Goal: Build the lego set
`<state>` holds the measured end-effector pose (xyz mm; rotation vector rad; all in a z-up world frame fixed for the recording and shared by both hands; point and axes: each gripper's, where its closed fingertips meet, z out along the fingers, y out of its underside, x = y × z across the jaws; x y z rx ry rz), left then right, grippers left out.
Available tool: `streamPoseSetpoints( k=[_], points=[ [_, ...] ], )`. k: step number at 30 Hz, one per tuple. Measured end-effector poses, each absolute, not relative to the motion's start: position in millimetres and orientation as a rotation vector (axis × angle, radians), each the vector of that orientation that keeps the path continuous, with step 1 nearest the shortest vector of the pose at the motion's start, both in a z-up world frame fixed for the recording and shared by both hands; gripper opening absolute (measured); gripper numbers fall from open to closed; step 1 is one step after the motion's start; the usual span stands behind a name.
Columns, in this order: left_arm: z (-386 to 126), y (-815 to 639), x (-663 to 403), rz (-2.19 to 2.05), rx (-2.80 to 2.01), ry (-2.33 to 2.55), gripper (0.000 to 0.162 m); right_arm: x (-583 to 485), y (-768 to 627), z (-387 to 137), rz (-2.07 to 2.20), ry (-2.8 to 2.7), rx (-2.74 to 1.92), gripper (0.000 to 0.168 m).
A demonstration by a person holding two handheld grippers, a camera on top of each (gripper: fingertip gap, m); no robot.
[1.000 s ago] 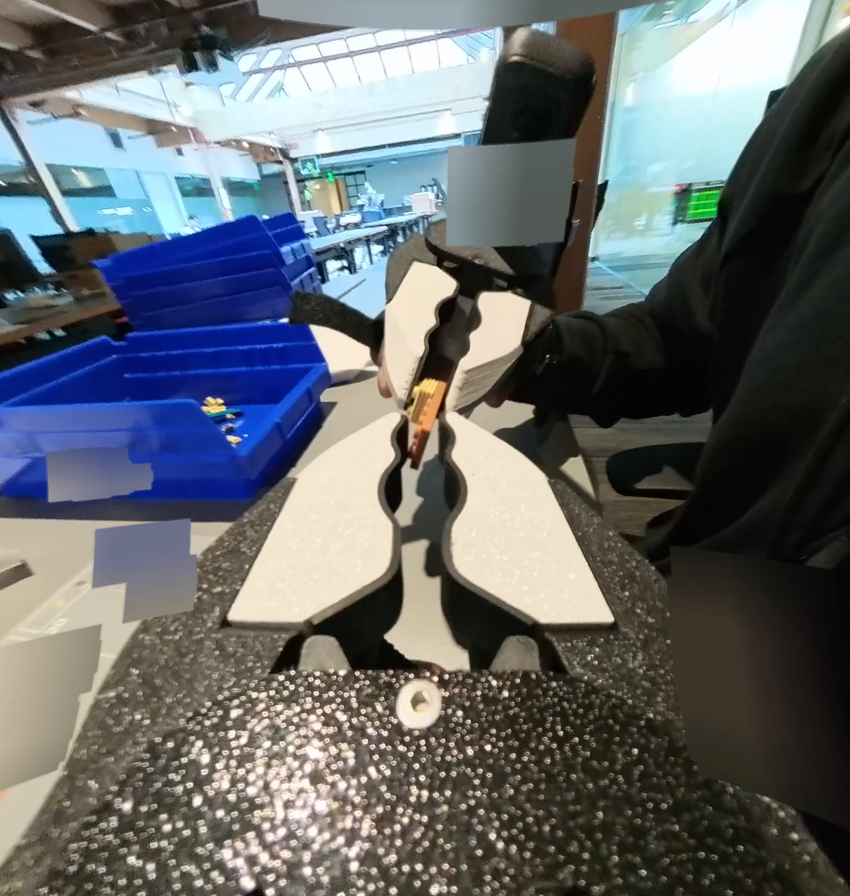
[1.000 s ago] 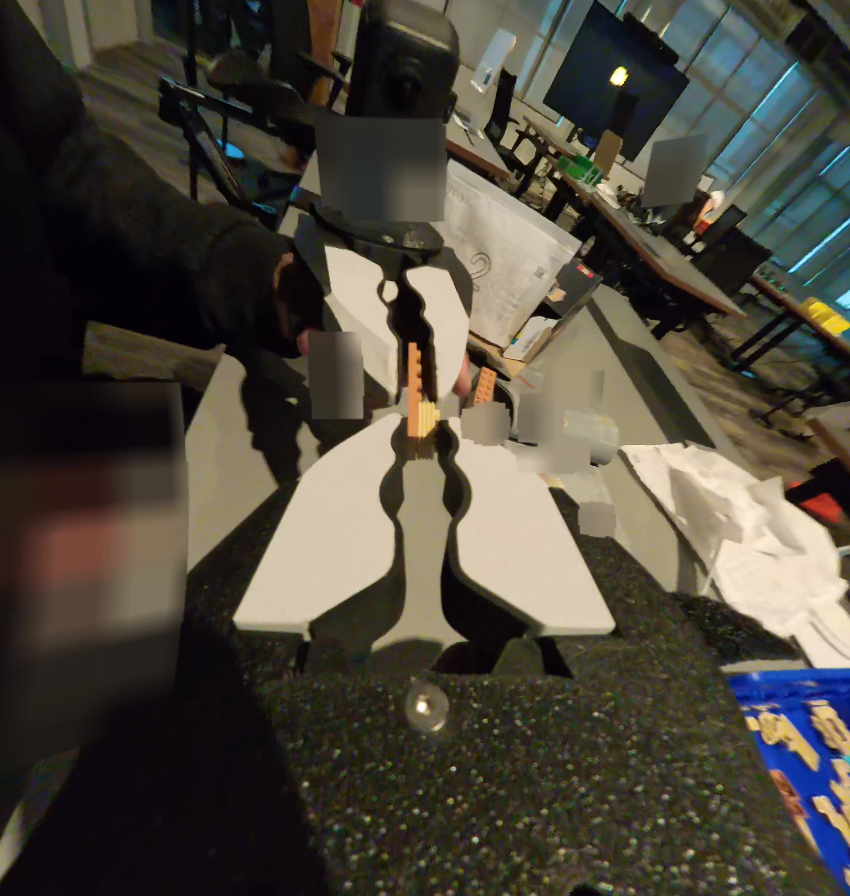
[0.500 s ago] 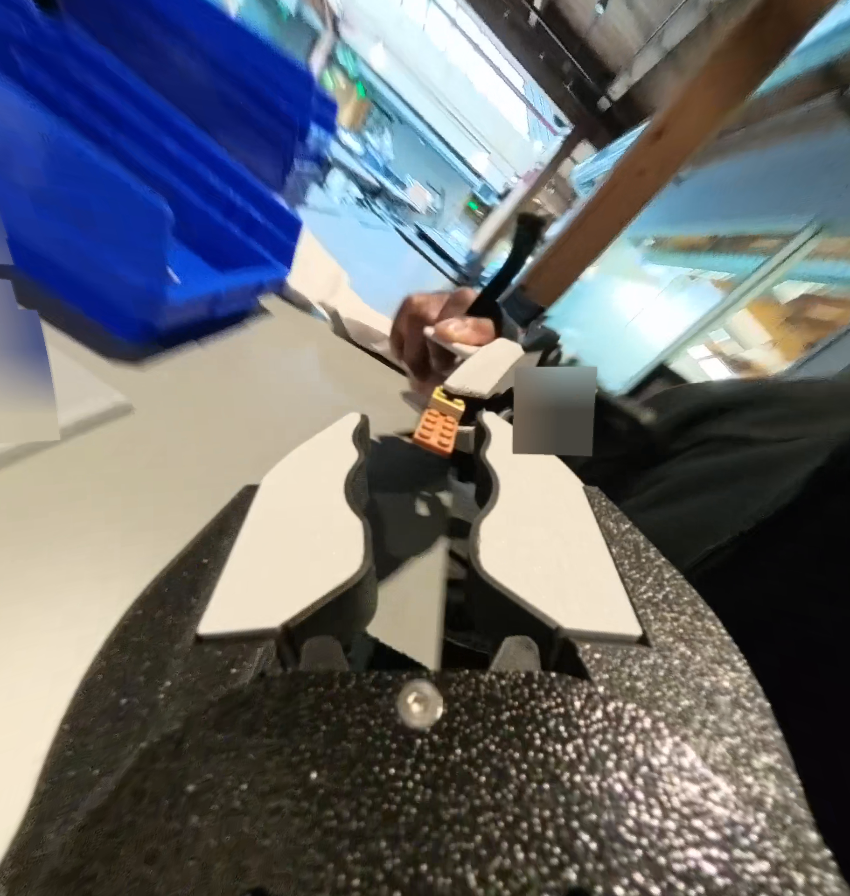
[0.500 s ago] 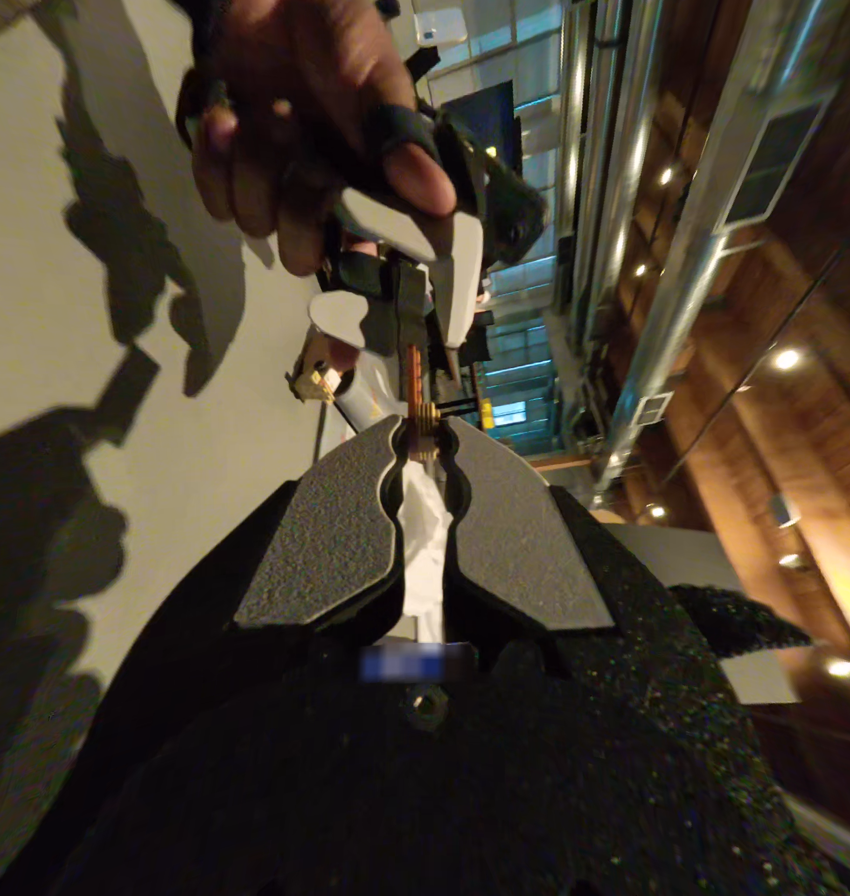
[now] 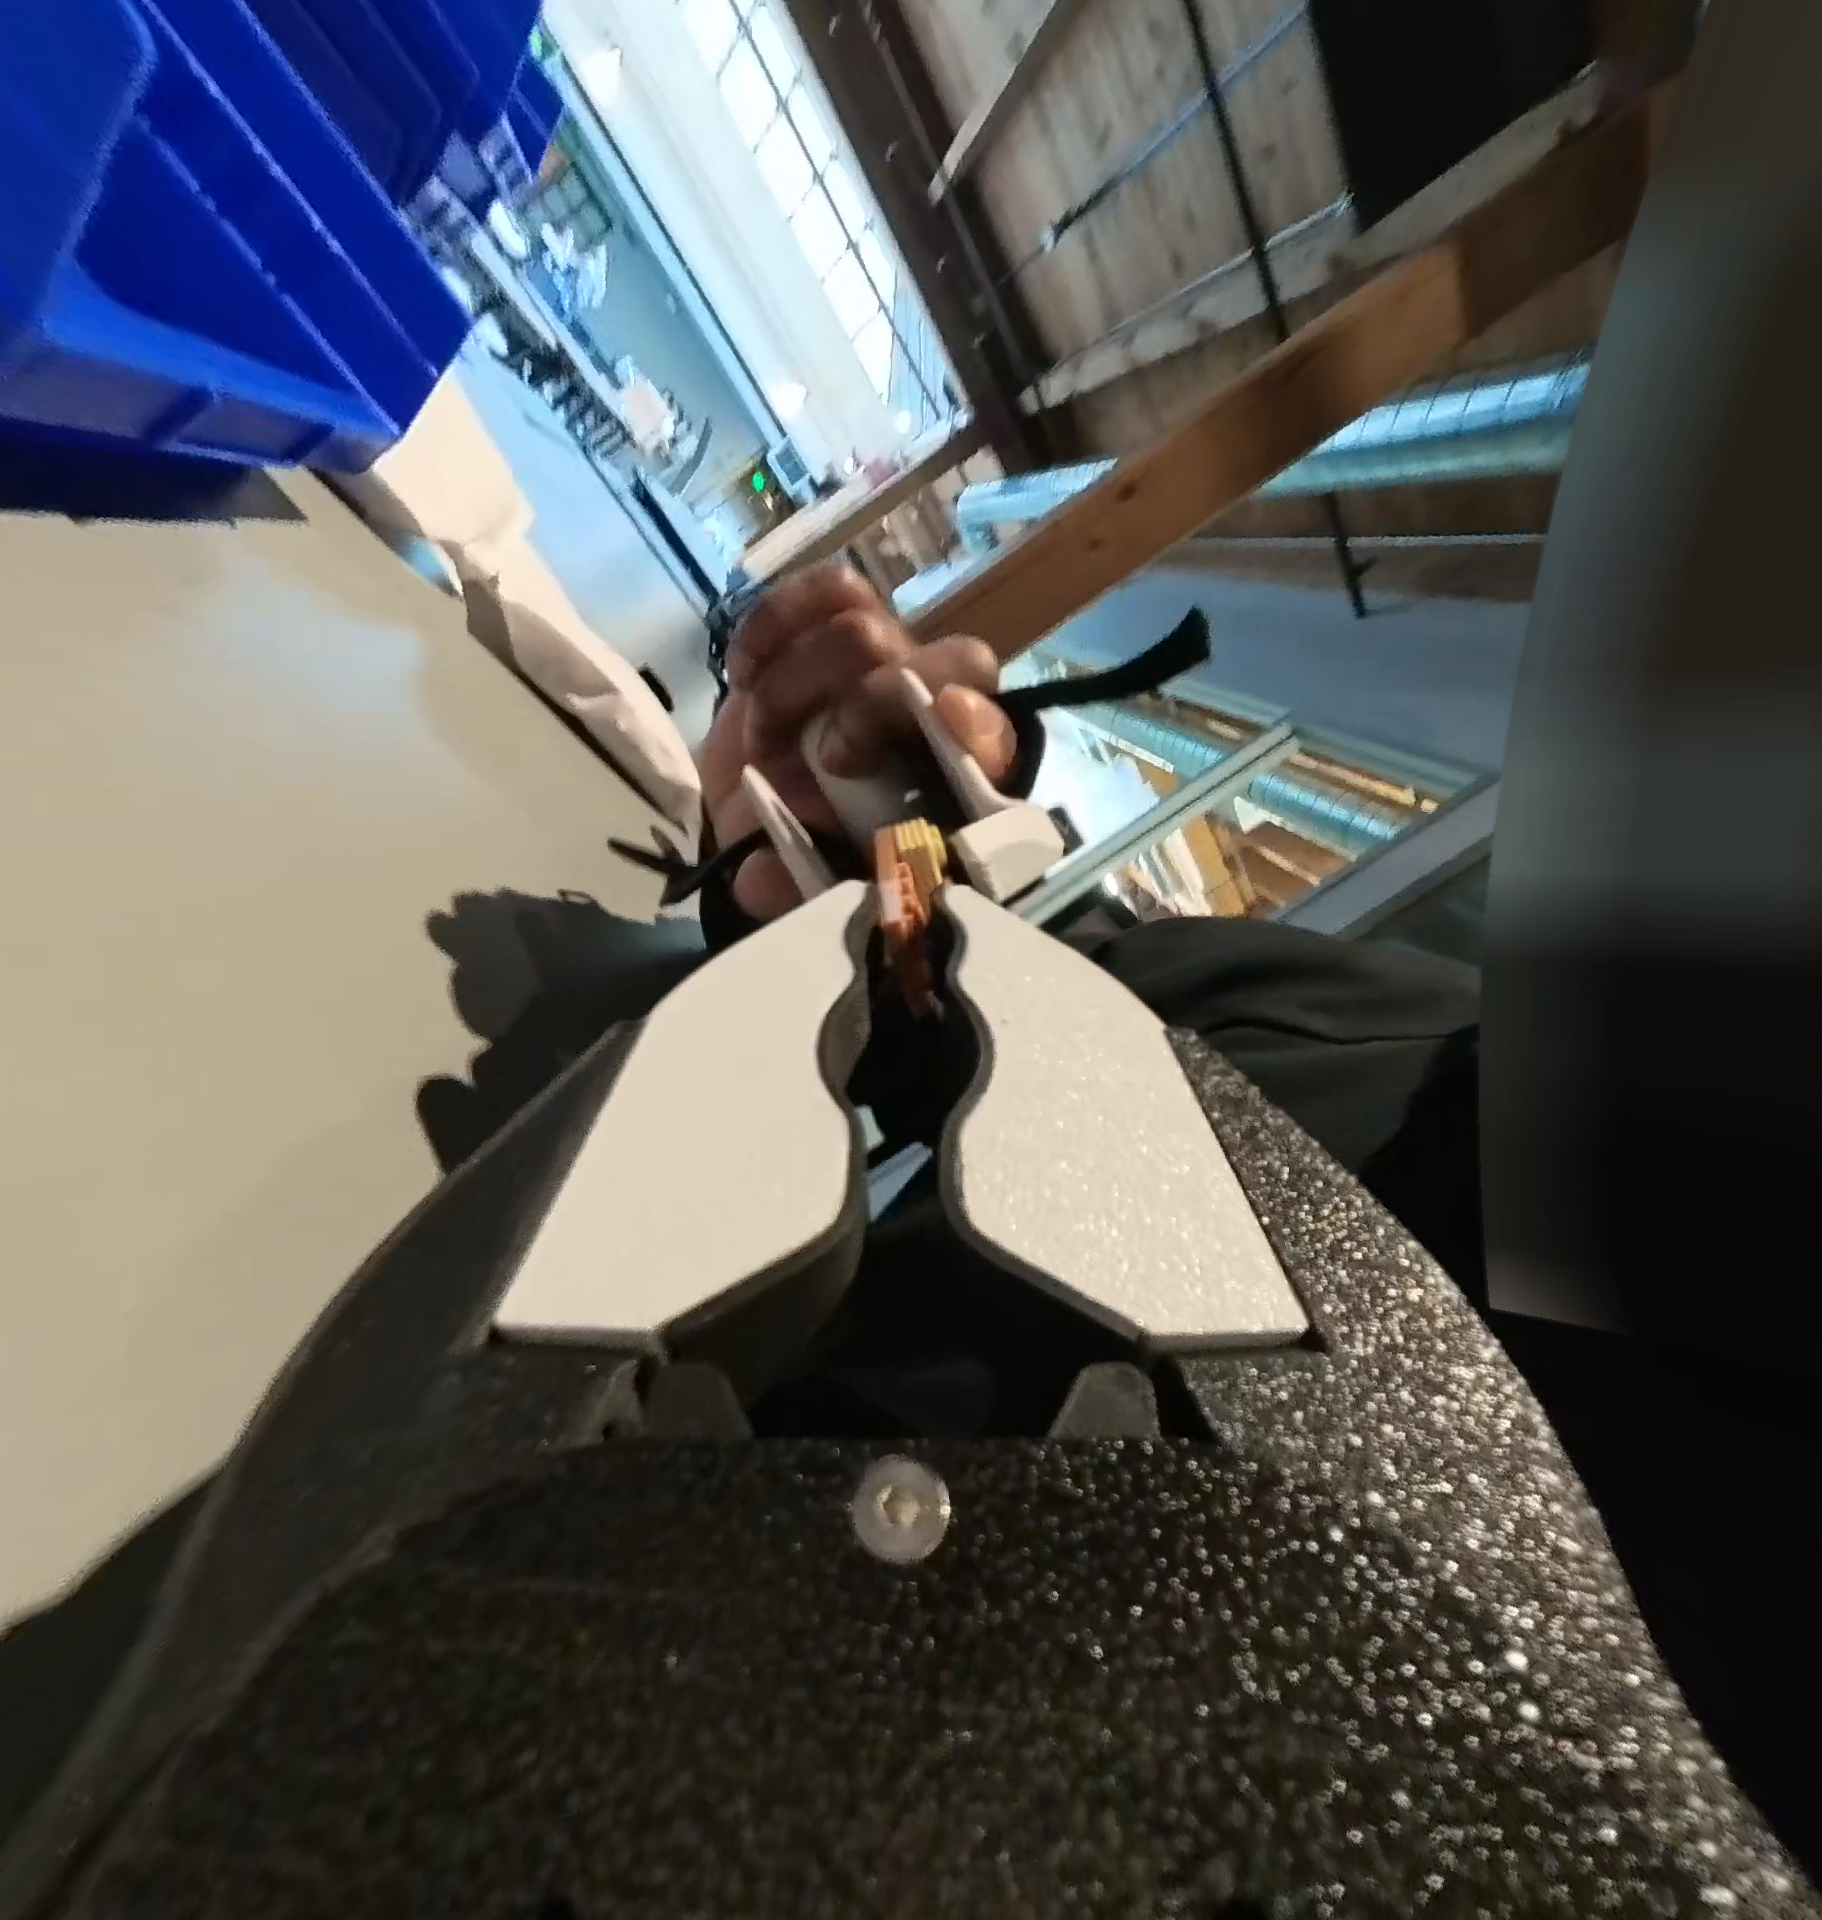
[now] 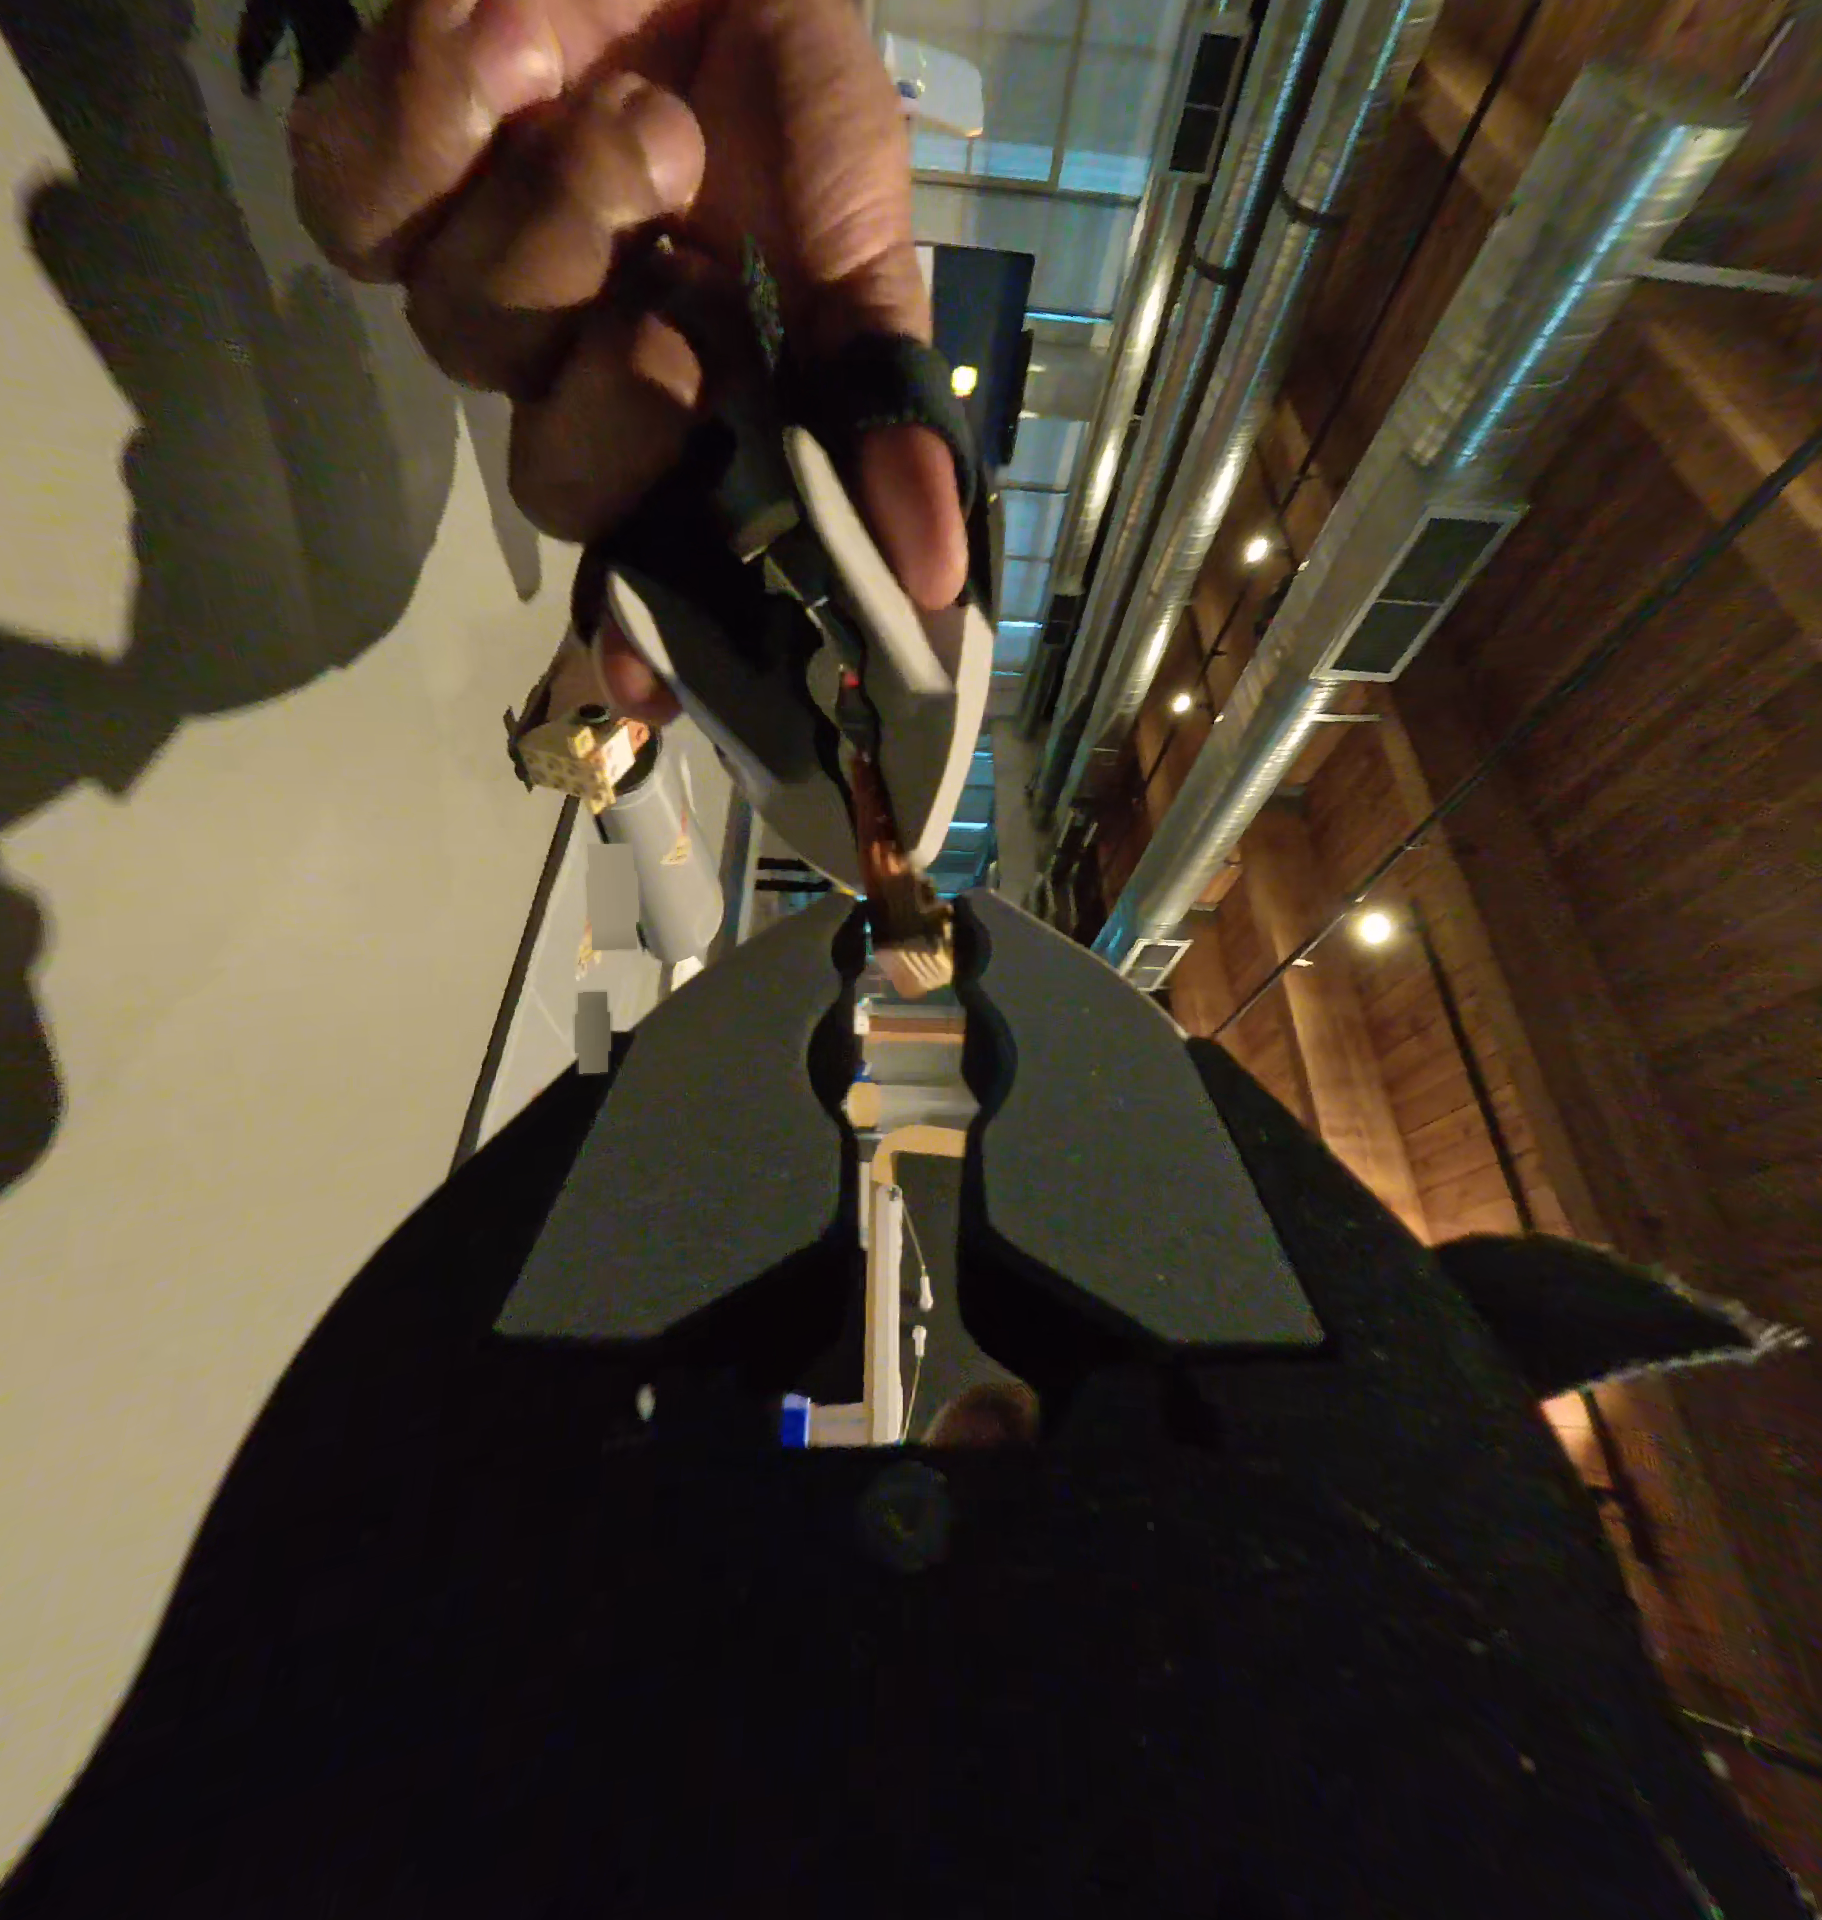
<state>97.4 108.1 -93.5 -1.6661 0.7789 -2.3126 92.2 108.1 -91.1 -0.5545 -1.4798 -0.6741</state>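
Note:
My left gripper [image 5: 907, 899] is shut on the end of a thin orange plate [image 5: 902, 920]. A small tan brick [image 5: 912, 842] sits on the plate's far end, and my right gripper [image 5: 902, 831] pinches it from the opposite side, tip to tip with the left. In the right wrist view, my right gripper [image 6: 907, 920] is shut on the tan brick [image 6: 915, 966]. The orange plate [image 6: 881, 831] runs up from it into the left gripper [image 6: 886, 868], which a hand [image 6: 626, 208] holds. Both grippers are rolled onto their sides above the table.
The grey table [image 5: 211, 831] fills the left side of both views. Blue bins [image 5: 159, 260] stand at its far end. A small tan brick assembly [image 6: 564, 764] and a grey cylinder [image 6: 658, 862] sit on the table [image 6: 263, 935] behind the left gripper. A dark sleeve [image 5: 1302, 1018] is on the right. My left and right fingertips are right by each other.
Both grippers have rolled sideways while facing each other. The left jaws stood wider apart half a second ago and are now closed on the orange plate. The right stays on the tan brick.

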Motion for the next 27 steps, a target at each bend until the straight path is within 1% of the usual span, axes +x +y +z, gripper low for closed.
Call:
streamPoseSetpoints(
  k=[1, 9, 13, 16, 19, 21, 23, 27],
  points=[
    [-93.5, 110.3, 97.6, -2.304, -1.652, 0.757, 0.005, 91.3, 108.0, -91.5, -0.671, -1.468, -0.55, 0.016],
    [-93.2, 117.8, 97.0, -2.23, -1.598, 0.69, 0.004, 93.7, 114.1, -91.0, -0.586, -1.379, -0.673, 0.019],
    [-89.6, 126.4, 92.0, -2.147, -1.527, 0.667, 0.004, 99.3, 115.0, -88.5, -0.426, -1.306, -0.799, 0.025],
    [-91.2, 131.2, 87.1, -1.914, -1.425, 0.788, 0.004, 102.6, 117.2, -88.3, -0.035, -1.18, -1.056, 0.034],
    [-92.3, 133.8, 83.2, -1.646, -1.29, 0.933, 0.004, 95.5, 118.9, -91.2, 0.526, -1.017, -1.33, 0.05],
    [-86.2, 132.8, 80.0, -1.529, -1.172, 0.994, 0.004, 91.1, 121.2, -91.9, 0.737, -0.952, -1.409, 0.055],
    [-87.8, 132.3, 80.7, -1.428, -1.123, 1.063, 0.004, 88.0, 123.1, -91.9, 0.788, -0.945, -1.41, 0.049],
    [-92.3, 125.1, 81.8, -1.389, -1.072, 1.139, 0.004, 79.7, 122.8, -93.4, 0.777, -0.985, -1.394, 0.041]
  ],
)
